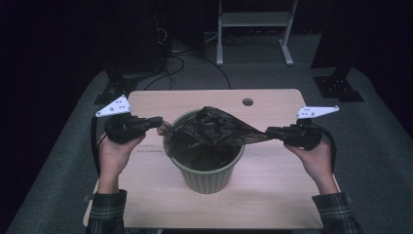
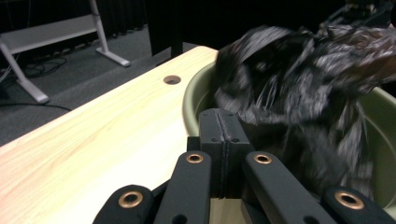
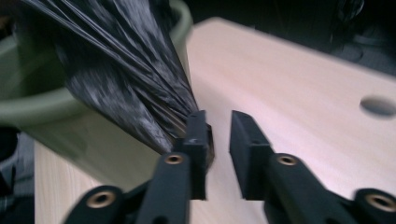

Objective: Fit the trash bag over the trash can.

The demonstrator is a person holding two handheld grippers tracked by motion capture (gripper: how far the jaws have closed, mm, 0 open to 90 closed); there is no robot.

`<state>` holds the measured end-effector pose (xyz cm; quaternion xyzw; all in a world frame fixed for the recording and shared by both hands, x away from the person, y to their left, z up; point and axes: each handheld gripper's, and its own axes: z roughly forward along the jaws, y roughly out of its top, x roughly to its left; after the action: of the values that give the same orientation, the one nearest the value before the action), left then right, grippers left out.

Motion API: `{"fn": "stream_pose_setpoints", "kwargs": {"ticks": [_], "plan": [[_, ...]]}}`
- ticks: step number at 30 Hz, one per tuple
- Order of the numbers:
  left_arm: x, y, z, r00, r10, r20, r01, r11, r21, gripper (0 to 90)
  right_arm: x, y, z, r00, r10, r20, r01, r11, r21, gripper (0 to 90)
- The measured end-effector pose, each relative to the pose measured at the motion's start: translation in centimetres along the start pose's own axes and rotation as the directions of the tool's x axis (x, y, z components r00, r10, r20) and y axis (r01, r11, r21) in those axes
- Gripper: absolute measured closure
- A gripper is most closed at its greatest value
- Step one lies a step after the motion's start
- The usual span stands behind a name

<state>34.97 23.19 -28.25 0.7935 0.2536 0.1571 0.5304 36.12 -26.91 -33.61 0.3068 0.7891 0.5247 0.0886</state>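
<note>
Overhead light falls on the pale surface (image 1: 272, 195) while the room at twelve o'clock sinks into darkness. The black bag (image 2: 299, 74) smears with motion blur in both gripper views; nearby tongs (image 3: 219, 140) look soft.

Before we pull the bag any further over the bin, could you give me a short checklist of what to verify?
1. Green bin upright on the table: ok.
2. Left gripper grip: jaws shut at the bin's left rim, but whether the black bag sits between them: cannot tell.
3. Right gripper grip: jaws stand apart, with the stretched bag corner against one jaw only: not ok.
4. Bag over the rim: the near rim is bare and the bag is bunched above the opening: not ok.
5. Free table space on both sides of the bin for pulling outward: ok.
</note>
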Motion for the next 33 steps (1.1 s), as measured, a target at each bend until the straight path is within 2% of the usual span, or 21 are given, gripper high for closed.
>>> {"fn": "stream_pose_setpoints", "kwargs": {"ticks": [1,2,4,7,10,11,16,18,19,21,22,29,31,33], "plan": [[0.0,0.0,0.0,1.0000,0.000,0.000,0.000,1.0000,0.000,89.9,0.0,0.0,0.0,1.0000,0.000,0.000,0.000,1.000,0.000,74.3],[-0.1,0.2,0.1,1.0000,0.008,-0.001,-0.008,1.0000,0.002,89.9,0.6,1.2,-0.4,0.9997,-0.021,-0.015,0.021,0.999,-0.028,70.6],[-0.2,0.6,0.3,0.9999,0.012,0.004,-0.012,0.9999,-0.002,89.9,0.9,1.8,-0.5,0.9993,-0.035,-0.014,0.034,0.998,-0.045,69.5],[-0.3,0.8,0.4,0.9999,0.011,0.005,-0.011,0.9999,-0.005,89.9,2.0,3.7,-0.6,0.9958,-0.078,-0.046,0.075,0.994,-0.077,66.1],[-0.2,0.9,0.4,0.9999,0.011,0.003,-0.011,0.9999,-0.007,89.9,2.9,5.0,0.1,0.9905,-0.109,-0.084,0.101,0.991,-0.093,60.1],[-0.2,0.9,0.4,1.0000,0.009,0.002,-0.009,0.9999,-0.008,89.9,3.5,5.9,0.4,0.9890,-0.133,-0.064,0.126,0.987,-0.103,56.9],[-0.1,1.0,0.1,0.9999,0.011,0.001,-0.011,0.9999,-0.009,89.9,4.5,7.2,0.0,0.9837,-0.165,-0.071,0.154,0.978,-0.140,55.3],[0.0,1.0,0.2,1.0000,0.009,0.004,-0.009,0.9999,-0.008,89.9,5.2,8.0,0.2,0.9766,-0.191,-0.098,0.177,0.975,-0.138,53.1],[0.0,1.0,0.2,1.0000,0.008,0.004,-0.008,0.9999,-0.009,89.9,5.2,8.0,0.2,0.9766,-0.191,-0.098,0.177,0.975,-0.138,53.1],[0.0,1.0,0.3,1.0000,0.007,0.004,-0.007,0.9999,-0.009,89.9,6.0,8.7,1.1,0.9654,-0.228,-0.126,0.213,0.969,-0.126,50.8],[0.0,1.0,0.3,1.0000,0.008,0.003,-0.008,0.9999,-0.010,89.9,6.0,8.7,1.1,0.9654,-0.228,-0.126,0.213,0.969,-0.126,50.8],[0.0,1.2,0.4,1.0000,0.006,0.007,-0.005,0.9999,-0.009,89.9,7.8,9.6,2.6,0.9427,-0.269,-0.197,0.247,0.961,-0.128,48.4],[-0.1,1.2,0.4,0.9999,0.008,0.009,-0.008,0.9999,-0.007,89.9,8.4,9.7,2.7,0.9381,-0.281,-0.203,0.260,0.957,-0.126,48.0],[-0.1,1.2,0.5,0.9999,0.010,0.011,-0.010,0.9999,-0.007,90.0,8.8,9.8,2.9,0.9374,-0.290,-0.192,0.272,0.955,-0.118,47.1]]}}
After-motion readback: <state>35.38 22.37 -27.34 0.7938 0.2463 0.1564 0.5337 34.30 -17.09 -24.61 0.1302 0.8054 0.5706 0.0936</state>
